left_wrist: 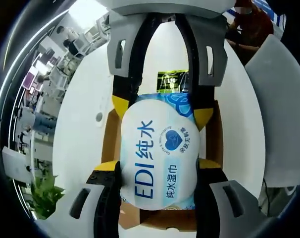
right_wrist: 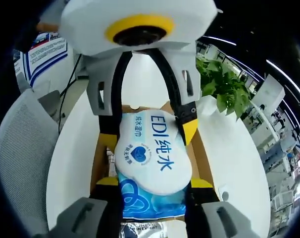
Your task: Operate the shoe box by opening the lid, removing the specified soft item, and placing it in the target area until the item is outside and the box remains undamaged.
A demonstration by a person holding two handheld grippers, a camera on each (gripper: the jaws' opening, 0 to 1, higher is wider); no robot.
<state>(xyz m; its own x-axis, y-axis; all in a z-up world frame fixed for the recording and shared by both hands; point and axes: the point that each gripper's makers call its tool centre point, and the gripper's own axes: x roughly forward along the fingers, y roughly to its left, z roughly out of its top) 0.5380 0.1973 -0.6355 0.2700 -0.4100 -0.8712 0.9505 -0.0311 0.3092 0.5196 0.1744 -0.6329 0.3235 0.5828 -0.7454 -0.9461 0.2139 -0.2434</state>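
Both grippers clamp one soft wet-wipes pack from opposite ends: the left gripper [left_wrist: 157, 171] pinches the end reading "EDI", the right gripper [right_wrist: 151, 184] the patterned end. The wet-wipes pack [left_wrist: 160, 156] hangs just above the open shoe box [left_wrist: 109, 136] (lid already off, seemingly). Removal is under way; next it must clear the cardboard walls and travel to the white table [left_wrist: 85, 124].
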